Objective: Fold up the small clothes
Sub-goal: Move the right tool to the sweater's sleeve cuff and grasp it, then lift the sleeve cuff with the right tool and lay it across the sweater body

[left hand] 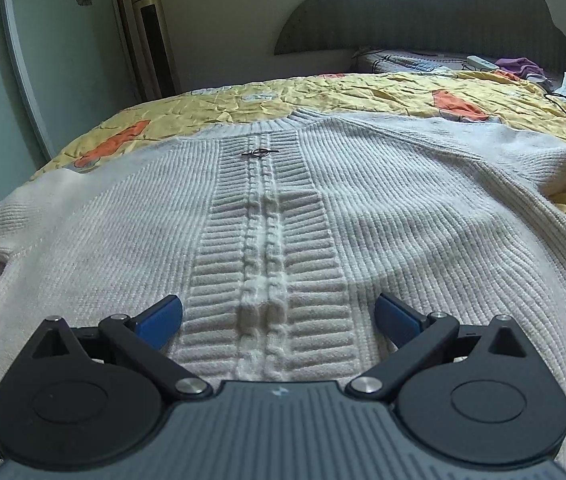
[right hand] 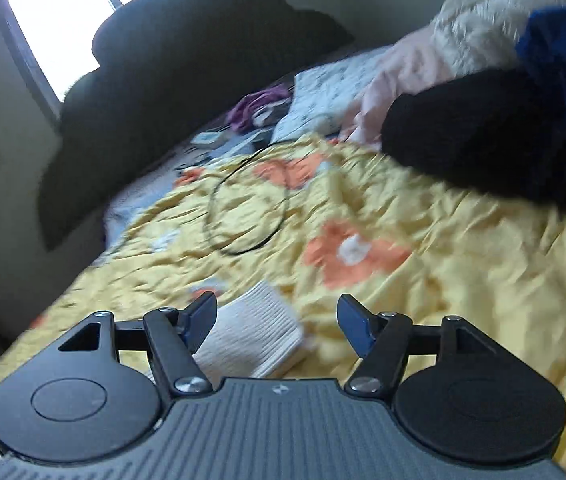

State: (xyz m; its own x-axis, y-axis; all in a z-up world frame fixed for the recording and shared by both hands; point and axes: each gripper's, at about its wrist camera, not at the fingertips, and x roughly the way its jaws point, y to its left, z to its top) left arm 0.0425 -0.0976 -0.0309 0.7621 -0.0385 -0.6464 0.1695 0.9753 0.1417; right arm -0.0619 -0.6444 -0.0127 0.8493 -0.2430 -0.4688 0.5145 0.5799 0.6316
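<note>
A cream ribbed knit sweater [left hand: 383,208] lies spread flat on the yellow flowered bedspread [left hand: 323,96], collar at the far end, with a cable-knit strip and a small metal ring down its middle. My left gripper [left hand: 279,312] is open and empty, low over the sweater's near hem, its blue fingertips [left hand: 161,318] either side of the cable strip. My right gripper [right hand: 277,322] is open and empty over the bedspread [right hand: 443,280]. A sweater sleeve cuff [right hand: 255,328] lies just in front of its left finger. The right wrist view is blurred.
A dark headboard [left hand: 423,8] stands at the bed's far end. A pile of black, blue, pink and cream clothes [right hand: 483,112] lies at the right. A black cable loop [right hand: 247,216] lies on the bedspread. A tower fan [left hand: 151,36] stands beside the bed.
</note>
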